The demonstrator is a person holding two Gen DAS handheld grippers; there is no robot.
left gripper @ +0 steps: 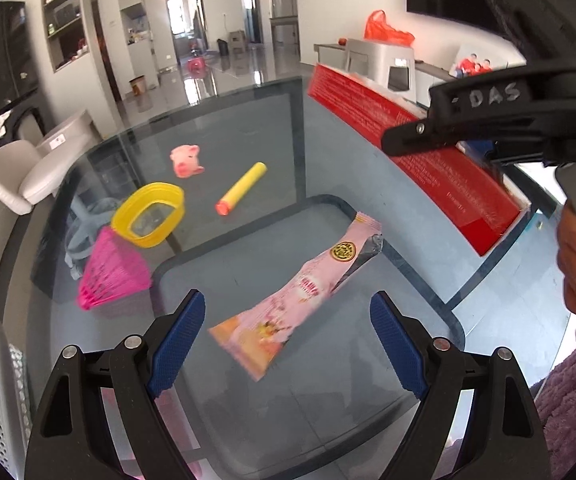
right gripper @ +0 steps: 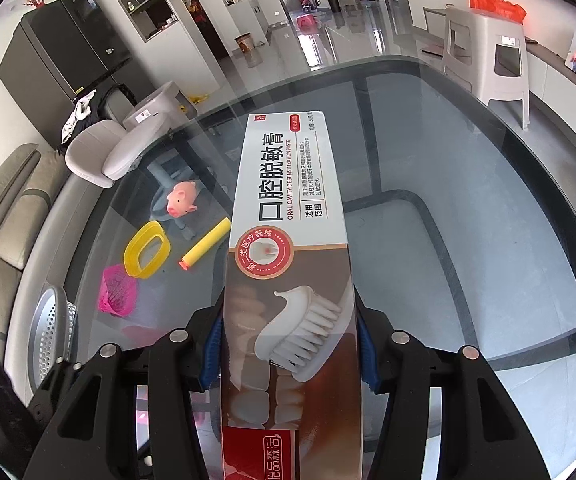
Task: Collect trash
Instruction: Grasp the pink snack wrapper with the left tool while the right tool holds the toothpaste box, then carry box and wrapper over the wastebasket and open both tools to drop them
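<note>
The right gripper point(right gripper: 290, 354) clamps the long, stiff, light toothpaste carton point(right gripper: 288, 248). The left gripper point(left gripper: 288, 340), wide open and empty, faces the flimsy, slippery pink foil snack wrapper point(left gripper: 300, 292) at twelve o'clock; pinch mid-length.

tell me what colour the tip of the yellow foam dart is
Orange-red, at the near end of the yellow foam dart; the left wrist view shows it best.

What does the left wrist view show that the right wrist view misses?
Only the left wrist view shows the pink wrapper lying on the glass table ahead of the open left tool. Only the right wrist view shows the toothpaste box's printed front, clamped in the right tool. Both show the pig toy, yellow foam dart, yellow ring and pink basket.
</note>
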